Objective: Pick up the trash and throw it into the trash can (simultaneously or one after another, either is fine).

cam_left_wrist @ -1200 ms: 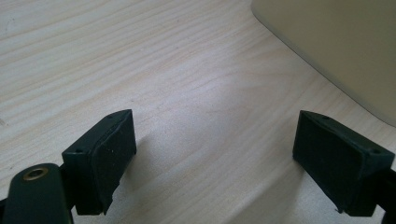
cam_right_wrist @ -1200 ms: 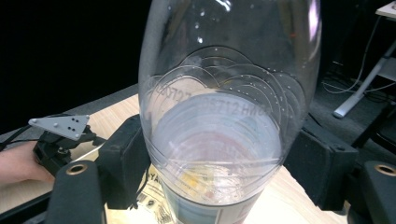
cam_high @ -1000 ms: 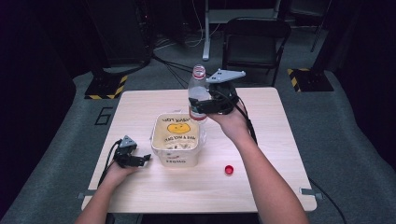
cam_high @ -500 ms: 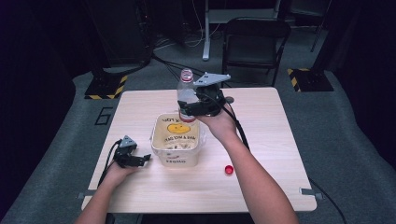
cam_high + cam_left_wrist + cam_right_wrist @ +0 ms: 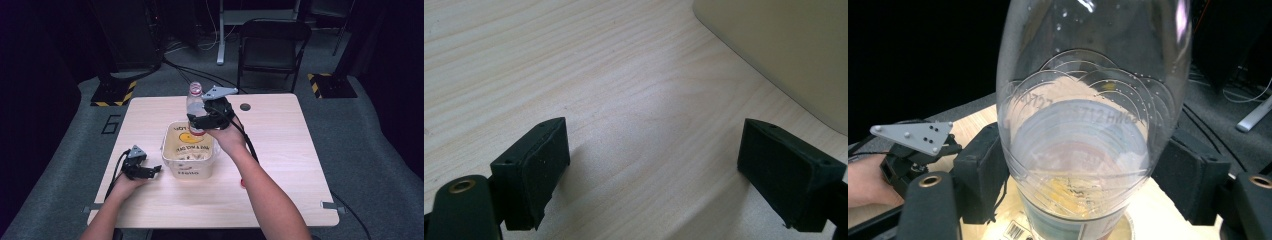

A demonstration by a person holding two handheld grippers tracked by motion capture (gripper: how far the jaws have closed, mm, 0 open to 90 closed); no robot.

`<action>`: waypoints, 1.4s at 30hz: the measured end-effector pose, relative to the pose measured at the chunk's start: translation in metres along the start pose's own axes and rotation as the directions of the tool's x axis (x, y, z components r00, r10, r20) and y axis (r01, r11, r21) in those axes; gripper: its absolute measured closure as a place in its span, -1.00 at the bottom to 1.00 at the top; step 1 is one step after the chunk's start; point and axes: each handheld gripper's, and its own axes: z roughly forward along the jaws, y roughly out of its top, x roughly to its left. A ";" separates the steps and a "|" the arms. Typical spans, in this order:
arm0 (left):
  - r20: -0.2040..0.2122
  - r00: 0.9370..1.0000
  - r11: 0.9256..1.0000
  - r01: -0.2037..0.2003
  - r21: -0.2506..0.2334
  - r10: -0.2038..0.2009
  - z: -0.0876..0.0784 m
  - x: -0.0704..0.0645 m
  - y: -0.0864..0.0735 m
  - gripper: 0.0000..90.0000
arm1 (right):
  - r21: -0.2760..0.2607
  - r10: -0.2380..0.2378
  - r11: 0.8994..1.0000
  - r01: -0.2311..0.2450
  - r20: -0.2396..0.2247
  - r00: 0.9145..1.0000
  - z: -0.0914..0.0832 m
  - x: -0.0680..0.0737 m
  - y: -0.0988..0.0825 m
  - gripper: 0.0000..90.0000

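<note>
Dim rm, grey carpet (image 5: 370, 150), chair (image 5: 272, 47).

A dim lab: lone wooden table (image 5: 280, 150); hazard-striped stand bases (image 5: 114, 93); floor cables (image 5: 185, 67); folding chair (image 5: 272, 47).

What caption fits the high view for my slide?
Right gripper holds a clear bottle over the tub.

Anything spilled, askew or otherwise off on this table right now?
Nothing spilled. The clear bottle in the right gripper has no cap and leans slightly over the cream tub. A small red cap lies loose on the table, partly behind the right forearm.
</note>
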 end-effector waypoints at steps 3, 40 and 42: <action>0.000 1.000 1.000 0.000 0.000 0.000 0.000 0.000 0.000 -0.71 | 0.015 0.007 1.000 -0.007 0.005 1.000 0.007 0.001 -0.007 -0.42; 0.000 1.000 1.000 0.000 0.000 0.000 0.000 0.000 0.000 -0.71 | 0.077 0.001 0.997 -0.005 0.047 0.999 0.042 0.001 -0.057 -0.42; 0.000 1.000 1.000 0.000 0.000 0.000 0.000 0.000 0.000 -0.71 | 0.079 -0.001 0.997 -0.004 0.058 0.998 0.044 0.003 -0.059 -0.43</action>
